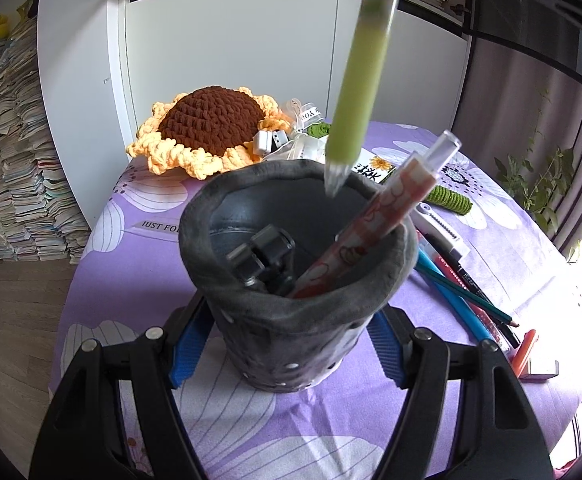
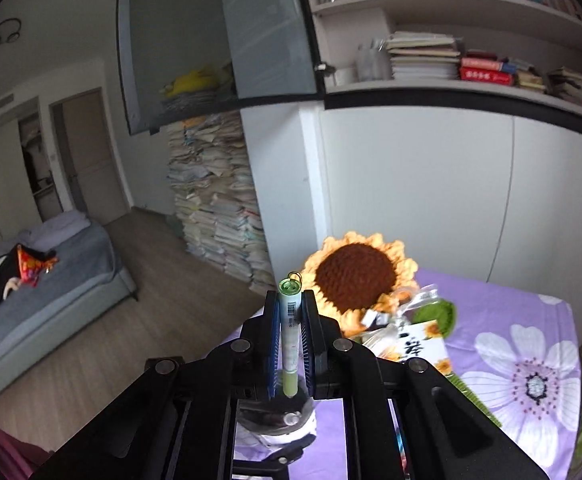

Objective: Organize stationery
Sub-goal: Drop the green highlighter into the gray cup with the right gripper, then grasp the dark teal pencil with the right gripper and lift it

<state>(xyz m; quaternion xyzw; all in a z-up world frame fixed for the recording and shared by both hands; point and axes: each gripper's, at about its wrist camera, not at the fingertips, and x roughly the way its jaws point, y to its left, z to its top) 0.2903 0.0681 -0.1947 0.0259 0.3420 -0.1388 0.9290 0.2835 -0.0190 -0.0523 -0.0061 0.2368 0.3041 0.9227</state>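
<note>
It was a home bedroom or study; a bed [image 2: 43, 280] stood on wood flooring; bookshelves [image 2: 451, 76] lined the wall; stacked papers [image 2: 215, 208] rose beside a cloth-covered table [image 1: 151, 420].

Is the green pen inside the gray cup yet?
Not yet. The green pen hangs above the gray cup, its clear tip just over the rim. The right gripper holds it; the left gripper holds the cup.

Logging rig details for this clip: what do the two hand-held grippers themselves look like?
Both match. The left hand-held gripper and the right hand-held gripper have matte black, angular plastic frames with linkage arms joined by round silver pivot bolts, and ribbed blue pads on the inner faces of the fingers. No cables, markings, hands or sleeves are visible.
</note>
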